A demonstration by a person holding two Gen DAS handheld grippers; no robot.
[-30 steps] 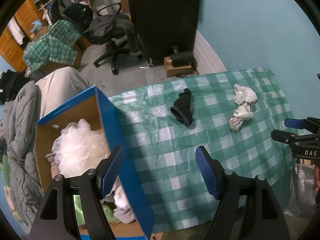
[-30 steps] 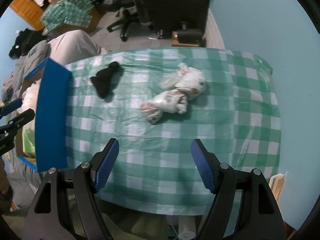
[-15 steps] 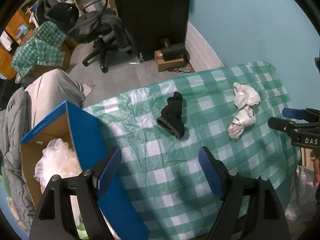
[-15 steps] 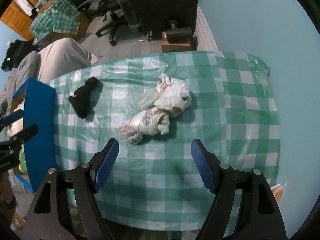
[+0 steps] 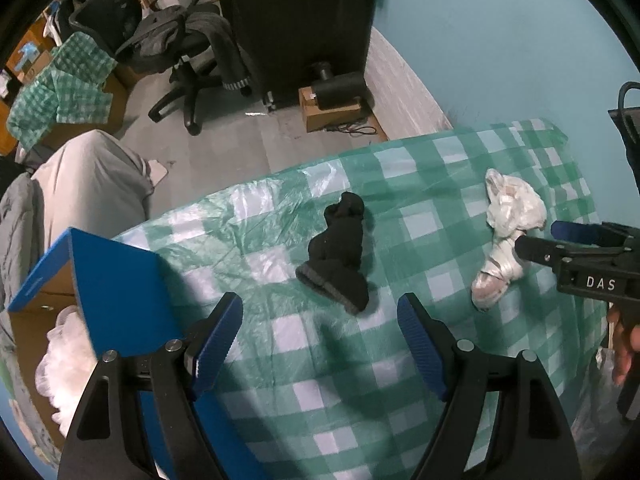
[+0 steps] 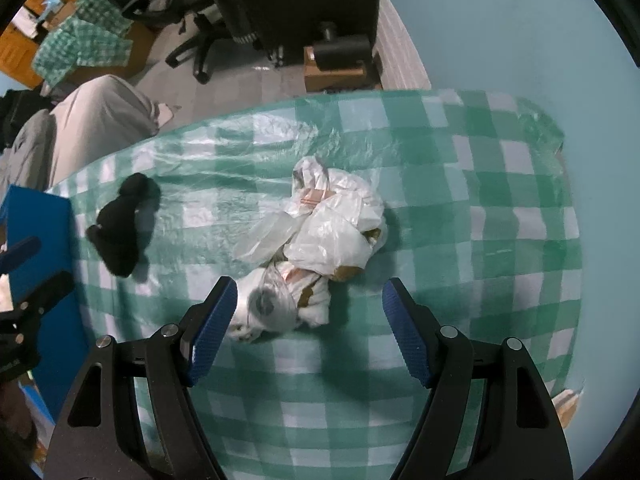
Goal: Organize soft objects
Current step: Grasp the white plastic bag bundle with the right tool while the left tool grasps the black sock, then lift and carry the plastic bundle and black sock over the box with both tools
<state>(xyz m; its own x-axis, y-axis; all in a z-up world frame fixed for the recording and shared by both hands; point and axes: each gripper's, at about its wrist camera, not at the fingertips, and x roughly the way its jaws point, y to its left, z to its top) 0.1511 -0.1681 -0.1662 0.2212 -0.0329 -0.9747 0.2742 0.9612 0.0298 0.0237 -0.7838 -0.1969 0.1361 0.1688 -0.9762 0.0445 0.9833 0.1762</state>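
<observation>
Black sock (image 5: 340, 258), white bag (image 6: 336, 232), green-and-white checked tablecloth (image 6: 500, 208), blue box (image 5: 116, 280).

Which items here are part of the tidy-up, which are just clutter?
Job: black sock; bundle of white plastic bags; blue cardboard box; left gripper; right gripper.
Clutter: office chair; checked tablecloth; grey bedding.

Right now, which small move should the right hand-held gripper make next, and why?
Probably lower the right hand-held gripper a little further over the white bundle. Its jaws stand open and empty, the bundle lies on the tablecloth just ahead between them, and nothing is gripped yet.
</observation>
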